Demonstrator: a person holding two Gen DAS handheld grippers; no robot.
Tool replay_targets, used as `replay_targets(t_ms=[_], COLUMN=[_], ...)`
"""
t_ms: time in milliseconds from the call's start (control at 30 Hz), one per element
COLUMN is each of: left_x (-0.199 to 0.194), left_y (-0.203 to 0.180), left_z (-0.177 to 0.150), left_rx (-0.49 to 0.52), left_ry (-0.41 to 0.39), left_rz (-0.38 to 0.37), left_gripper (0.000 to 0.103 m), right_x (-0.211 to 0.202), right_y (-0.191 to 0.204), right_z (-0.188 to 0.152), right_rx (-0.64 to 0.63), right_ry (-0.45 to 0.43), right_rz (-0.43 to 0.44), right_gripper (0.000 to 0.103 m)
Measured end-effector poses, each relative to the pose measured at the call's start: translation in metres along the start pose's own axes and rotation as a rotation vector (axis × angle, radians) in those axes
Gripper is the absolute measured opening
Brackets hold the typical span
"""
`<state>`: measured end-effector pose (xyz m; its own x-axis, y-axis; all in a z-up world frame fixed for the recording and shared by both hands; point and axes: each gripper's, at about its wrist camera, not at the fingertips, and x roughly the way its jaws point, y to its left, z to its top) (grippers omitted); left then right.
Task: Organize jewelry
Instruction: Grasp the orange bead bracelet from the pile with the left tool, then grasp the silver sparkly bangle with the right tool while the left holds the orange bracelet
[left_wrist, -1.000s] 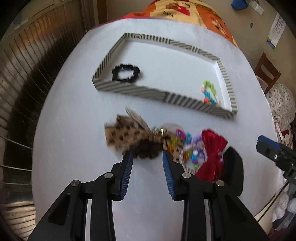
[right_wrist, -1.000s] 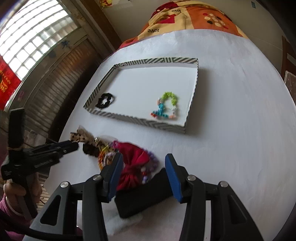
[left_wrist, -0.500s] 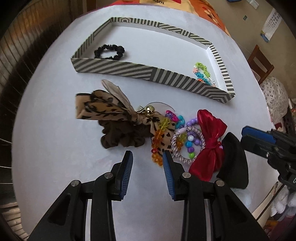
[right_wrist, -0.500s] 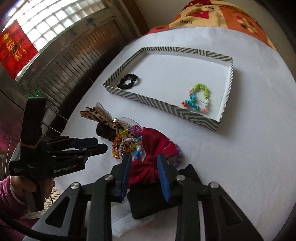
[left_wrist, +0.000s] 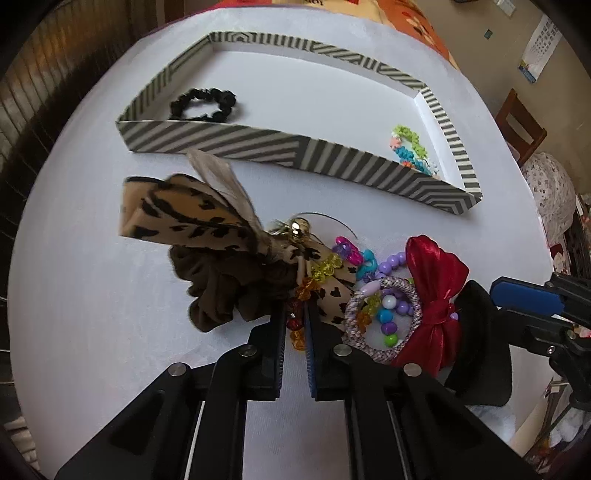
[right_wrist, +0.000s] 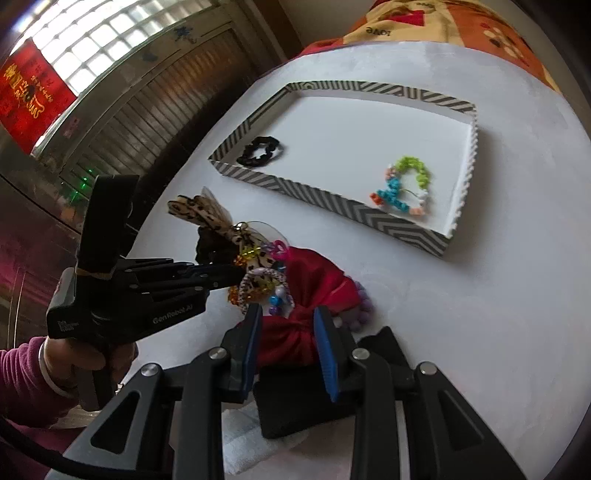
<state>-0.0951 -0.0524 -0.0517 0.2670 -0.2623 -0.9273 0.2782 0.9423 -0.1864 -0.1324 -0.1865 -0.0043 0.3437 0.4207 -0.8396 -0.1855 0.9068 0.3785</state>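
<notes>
Two pieces already lie inside the striped tray (left_wrist: 258, 146) on the white table (left_wrist: 92, 295): a black scrunchie (left_wrist: 203, 105) near its left corner and a bracelet of green and blue beads (left_wrist: 410, 147) near its right wall. The rest of the jewelry is one tangled pile on the table in front of the tray, just beside its near wall.

In the pile, from large to small, I see a leopard-print bow (left_wrist: 192, 210) on a brown scrunchie (left_wrist: 229, 284), a red satin bow (left_wrist: 436, 291) that lies partly on a black pad (left_wrist: 480, 332), a woven hair tie (left_wrist: 384, 321) with loose colored beads inside it, and a strand of orange and amber beads (left_wrist: 306, 291).

My left gripper (left_wrist: 295, 321) has its jaws almost closed, and the orange strand runs between them; I judge that they are gripping it. My right gripper (right_wrist: 286, 325) has its jaws apart around the middle of the red bow, not pressing it as far as I can tell.

I think the step in hand is to pick the orange strand out of the pile. The next move calls for a slow lift, because the strand lies under the leopard bow and touches the hair tie, so it could drag them along. Then I carry it over the near wall to a bare part of the tray.
</notes>
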Motion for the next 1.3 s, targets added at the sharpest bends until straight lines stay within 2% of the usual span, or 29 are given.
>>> replay_targets(t_ms=[233, 333, 533, 800, 967, 1067, 1100, 1300], left_x=[-0.016, -0.023, -0.034, -0.047, -0.042, -0.044, -0.046, -0.064], left_y=[0.046, 0.061, 0.068, 0.069, 0.069, 0.068, 0.067, 0.058], left_z=[-0.006, -0.011, -0.018, -0.023, -0.023, -0.021, -0.021, -0.015], left_rx=[-0.087, -0.119, -0.145, -0.142, -0.145, -0.143, -0.142, -0.121], left_ry=[-0.020, -0.019, -0.026, -0.029, -0.015, -0.017, -0.019, -0.051], left_rz=[0.079, 0.092, 0.084, 0.061, 0.059, 0.056, 0.055, 0.050], left_gripper=[0.000, 0.000, 0.000, 0.000, 0.000, 0.000, 0.000, 0.000], right_x=[0.020, 0.035, 0.059, 0.068, 0.078, 0.079, 0.076, 0.043], right_y=[0.020, 0.030, 0.035, 0.024, 0.024, 0.021, 0.020, 0.014], right_z=[0.013, 0.020, 0.029, 0.039, 0.038, 0.037, 0.037, 0.041], right_rx=[-0.125, -0.214, -0.294, -0.266, -0.281, -0.266, -0.259, -0.171], right_ry=[0.067, 0.097, 0.167, 0.168, 0.202, 0.200, 0.194, 0.101], right_rz=[0.040, 0.009, -0.051, -0.096, -0.122, -0.124, -0.124, -0.038], right_gripper=[0.030, 0.030, 0.030, 0.030, 0.030, 0.011, 0.008, 0.007])
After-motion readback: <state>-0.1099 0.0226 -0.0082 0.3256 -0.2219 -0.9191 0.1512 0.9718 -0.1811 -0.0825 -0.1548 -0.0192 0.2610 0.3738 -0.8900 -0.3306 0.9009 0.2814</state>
